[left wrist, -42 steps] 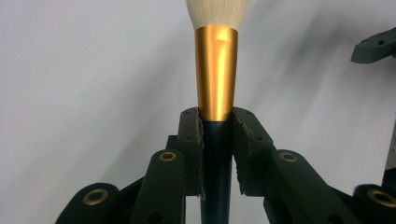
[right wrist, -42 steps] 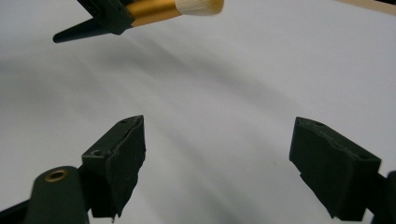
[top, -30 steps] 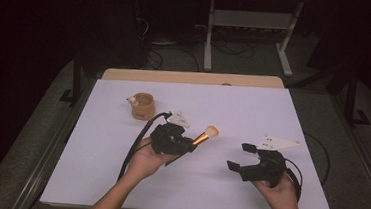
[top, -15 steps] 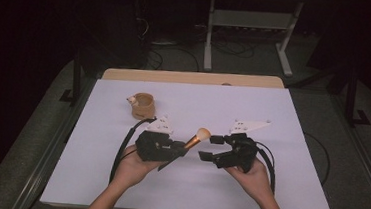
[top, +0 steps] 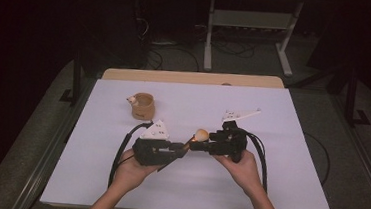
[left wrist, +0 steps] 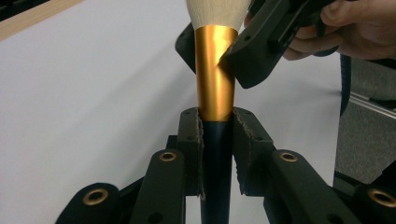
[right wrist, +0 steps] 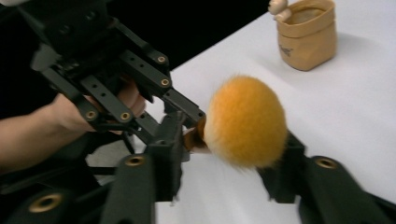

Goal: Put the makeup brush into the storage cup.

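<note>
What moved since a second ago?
The right gripper came in from the right to the brush, and its fingers have just been closing around the gold collar. The left gripper stayed shut on the brush's dark handle. The cup stayed put.

I see the makeup brush (top: pixel 198 137) held off the worktop (top: pixel 281 142), well in front of the tan cup (top: pixel 143 106) and to its right. Its handle is dark, almost black, then comes a shiny gold ferrule (left wrist: pixel 215 79), then a round, fluffy head (right wrist: pixel 246 122) that is white at the base and orange at the tips. It lies roughly level, head pointing away from my left tool (top: pixel 182 151), which clamps the dark handle just below the ferrule. My right tool (top: pixel 195 146) has just been closing, its jaws either side of the ferrule below the head.
</note>
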Tool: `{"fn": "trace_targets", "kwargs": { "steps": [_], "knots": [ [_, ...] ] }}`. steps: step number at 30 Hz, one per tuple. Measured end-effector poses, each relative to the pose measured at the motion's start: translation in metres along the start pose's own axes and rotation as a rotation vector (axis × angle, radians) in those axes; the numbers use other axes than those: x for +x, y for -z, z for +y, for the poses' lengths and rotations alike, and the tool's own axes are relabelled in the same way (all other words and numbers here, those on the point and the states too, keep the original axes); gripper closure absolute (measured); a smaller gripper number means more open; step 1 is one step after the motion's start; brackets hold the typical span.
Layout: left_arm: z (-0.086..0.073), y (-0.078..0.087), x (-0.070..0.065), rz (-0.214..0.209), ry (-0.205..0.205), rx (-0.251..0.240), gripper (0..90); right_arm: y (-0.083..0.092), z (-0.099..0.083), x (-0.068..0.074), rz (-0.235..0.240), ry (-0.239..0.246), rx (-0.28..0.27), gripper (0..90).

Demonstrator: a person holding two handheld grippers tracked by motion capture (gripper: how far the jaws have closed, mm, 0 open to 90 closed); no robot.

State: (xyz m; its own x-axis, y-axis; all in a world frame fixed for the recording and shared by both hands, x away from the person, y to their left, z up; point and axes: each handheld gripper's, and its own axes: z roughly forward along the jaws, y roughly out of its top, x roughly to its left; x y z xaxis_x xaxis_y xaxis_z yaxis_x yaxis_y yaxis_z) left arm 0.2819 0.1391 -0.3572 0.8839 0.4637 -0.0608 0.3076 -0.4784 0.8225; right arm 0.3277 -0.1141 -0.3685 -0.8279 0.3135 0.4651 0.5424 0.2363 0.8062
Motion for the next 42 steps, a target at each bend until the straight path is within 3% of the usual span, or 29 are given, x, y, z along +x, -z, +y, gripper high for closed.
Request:
{"fn": "trace_targets", "kwargs": {
  "steps": [3,8,15,18,21,28,34,42],
  "knots": [
    [-0.001,0.000,-0.001,0.000,0.012,-0.012,74.3,-0.002,0.001,0.000,0.019,-0.024,-0.013,59.5],
    [0.000,-0.003,-0.004,0.024,-0.006,-0.034,74.3,-0.004,0.002,-0.003,0.041,-0.074,-0.031,63.9],
    [0.001,-0.006,-0.006,0.046,-0.003,-0.057,74.2,-0.007,0.002,-0.005,0.043,-0.094,-0.032,64.4],
    [0.001,-0.010,-0.006,0.041,-0.003,-0.047,74.6,-0.009,0.003,-0.004,0.056,-0.095,-0.023,71.3],
    [0.000,-0.011,-0.005,0.039,-0.005,-0.046,74.6,-0.011,0.004,-0.003,0.044,-0.096,-0.005,72.1],
    [-0.002,-0.010,-0.001,0.022,0.003,-0.040,72.3,-0.014,0.014,0.005,-0.009,-0.043,0.064,72.6],
    [-0.005,-0.004,-0.002,0.051,-0.017,-0.005,65.9,-0.014,0.024,0.007,-0.061,0.004,0.089,72.7],
    [-0.025,0.014,0.004,0.088,0.012,0.020,61.7,-0.010,0.037,0.003,-0.119,0.034,0.132,72.6]
  ]
}}
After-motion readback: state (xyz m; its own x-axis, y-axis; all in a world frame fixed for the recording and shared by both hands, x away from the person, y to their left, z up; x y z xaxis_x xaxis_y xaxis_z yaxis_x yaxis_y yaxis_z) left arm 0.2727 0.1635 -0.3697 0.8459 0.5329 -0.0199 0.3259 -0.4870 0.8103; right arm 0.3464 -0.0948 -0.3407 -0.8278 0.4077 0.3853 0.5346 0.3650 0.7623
